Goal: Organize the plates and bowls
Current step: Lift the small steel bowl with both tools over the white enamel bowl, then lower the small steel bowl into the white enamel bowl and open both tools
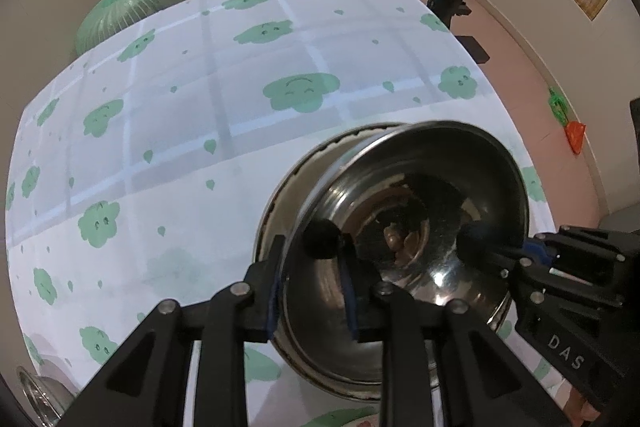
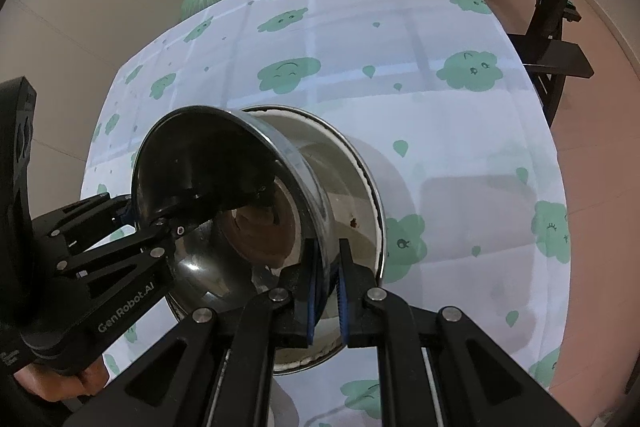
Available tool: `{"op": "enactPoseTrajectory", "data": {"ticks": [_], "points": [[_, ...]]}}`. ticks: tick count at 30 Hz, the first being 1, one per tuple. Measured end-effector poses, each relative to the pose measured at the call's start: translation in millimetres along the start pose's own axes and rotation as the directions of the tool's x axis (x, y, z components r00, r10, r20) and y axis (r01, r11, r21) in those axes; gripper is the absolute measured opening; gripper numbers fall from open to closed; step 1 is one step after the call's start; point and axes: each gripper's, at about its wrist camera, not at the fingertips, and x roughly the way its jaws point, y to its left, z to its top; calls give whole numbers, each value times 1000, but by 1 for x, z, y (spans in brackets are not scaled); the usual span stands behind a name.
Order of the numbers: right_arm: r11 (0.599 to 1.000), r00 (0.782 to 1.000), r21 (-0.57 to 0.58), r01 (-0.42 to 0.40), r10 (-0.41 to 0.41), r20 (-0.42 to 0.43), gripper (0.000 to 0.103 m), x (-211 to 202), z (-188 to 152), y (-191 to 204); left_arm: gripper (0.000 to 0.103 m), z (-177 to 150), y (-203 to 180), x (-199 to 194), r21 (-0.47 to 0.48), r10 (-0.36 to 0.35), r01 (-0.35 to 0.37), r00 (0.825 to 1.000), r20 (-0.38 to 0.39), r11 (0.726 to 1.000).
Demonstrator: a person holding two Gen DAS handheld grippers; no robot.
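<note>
Shiny round steel bowl (image 1: 416, 227) held tilted above second, worn steel bowl (image 2: 344, 187), lower centre of frame. Left tongs (image 1: 314, 301) pinch its rim; right tongs (image 2: 327, 301) clamp opposite rim. Judgement: level it, centre over lower bowl, lower evenly, release together onto green-cloud-print tabletop (image 1: 180, 131).

The left tongs (image 1: 312, 301) are closed on the near rim of a steel bowl (image 1: 420, 223). The right tongs (image 2: 326, 297) clamp the same bowl's rim from the opposite side, so both point toward each other above the worktop (image 1: 160, 155).
</note>
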Motion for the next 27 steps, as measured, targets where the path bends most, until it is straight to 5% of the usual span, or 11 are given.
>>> {"op": "enactPoseTrajectory", "data": {"ticks": [9, 13, 19, 23, 27], "points": [[998, 999, -52, 36, -38, -25, 11, 0, 3, 6, 27, 2, -6, 2, 45, 53, -54, 999, 8, 998], [987, 993, -115, 110, -114, -29, 13, 3, 5, 16, 27, 5, 0, -1, 16, 21, -21, 1000, -7, 1000], [989, 993, -101, 108, -112, -34, 12, 8, 9, 13, 27, 10, 0, -14, 15, 18, -18, 999, 30, 1000], [987, 992, -98, 125, -128, -23, 13, 9, 7, 16, 51, 14, 2, -26, 22, 64, -66, 995, 74, 998], [987, 990, -91, 131, -135, -35, 13, 11, 7, 17, 51, 14, 6, -27, 17, 76, -78, 994, 79, 997]]}}
